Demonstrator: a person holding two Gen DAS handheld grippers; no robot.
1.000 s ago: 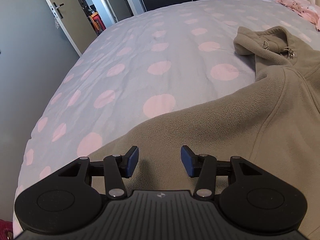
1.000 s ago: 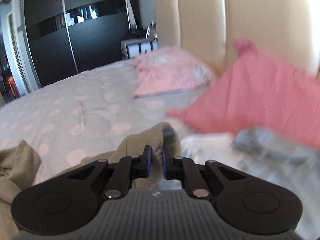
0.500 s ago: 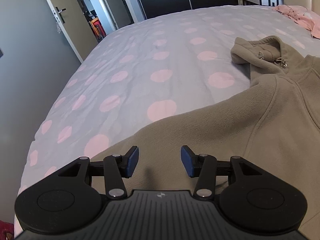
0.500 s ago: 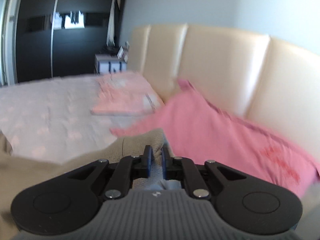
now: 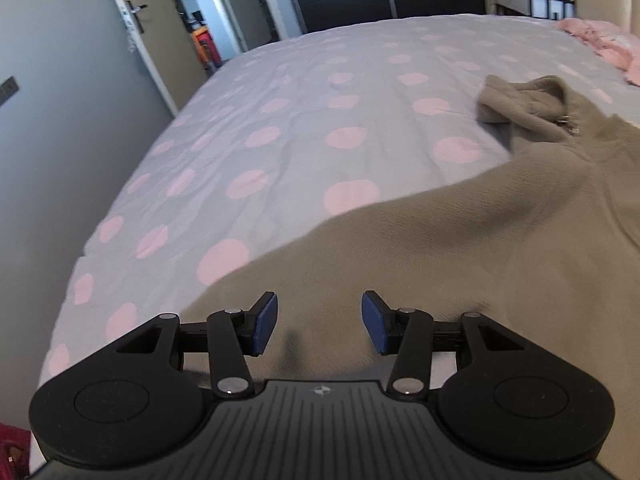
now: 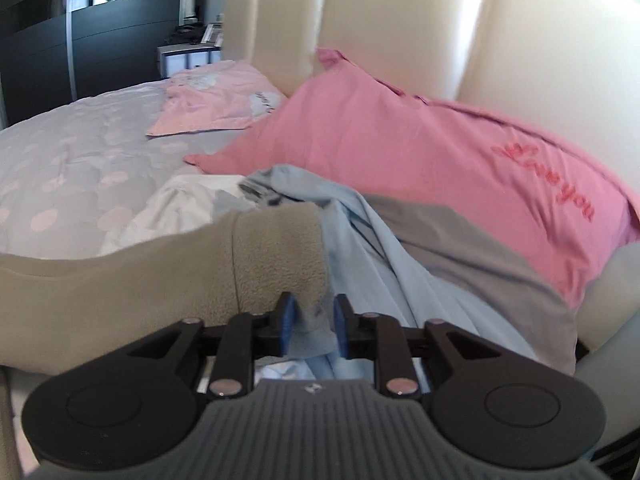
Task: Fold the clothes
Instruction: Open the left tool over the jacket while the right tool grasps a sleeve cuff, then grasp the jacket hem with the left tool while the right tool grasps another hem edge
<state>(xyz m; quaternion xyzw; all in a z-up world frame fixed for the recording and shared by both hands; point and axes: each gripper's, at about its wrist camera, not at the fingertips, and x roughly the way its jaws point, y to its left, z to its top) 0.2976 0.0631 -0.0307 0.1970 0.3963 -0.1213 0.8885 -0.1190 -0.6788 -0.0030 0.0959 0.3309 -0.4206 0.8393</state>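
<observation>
An olive-grey fleece pullover [image 5: 500, 248] lies spread on the dotted bed cover, its collar and zip pull [image 5: 536, 104] at the far right. My left gripper [image 5: 319, 322] hovers open just above the fleece's near edge, nothing between its blue pads. In the right wrist view the pullover's sleeve [image 6: 256, 256] stretches out to the right over a pile of clothes. My right gripper [image 6: 315, 322] stands partly open, and the sleeve's cuff sits loosely between the pads.
A light blue garment [image 6: 360, 240], a grey one [image 6: 472, 252] and a white one [image 6: 188, 200] lie heaped under the sleeve. Pink pillows [image 6: 420, 140] lean on the cream headboard [image 6: 400, 20]. The bed's left edge [image 5: 84, 256] drops beside a grey wall and door.
The right gripper carried the sleeve out toward the pillows, lowered it onto the clothes pile, and its jaws have widened around the cuff. The left gripper stayed open and barely shifted.
</observation>
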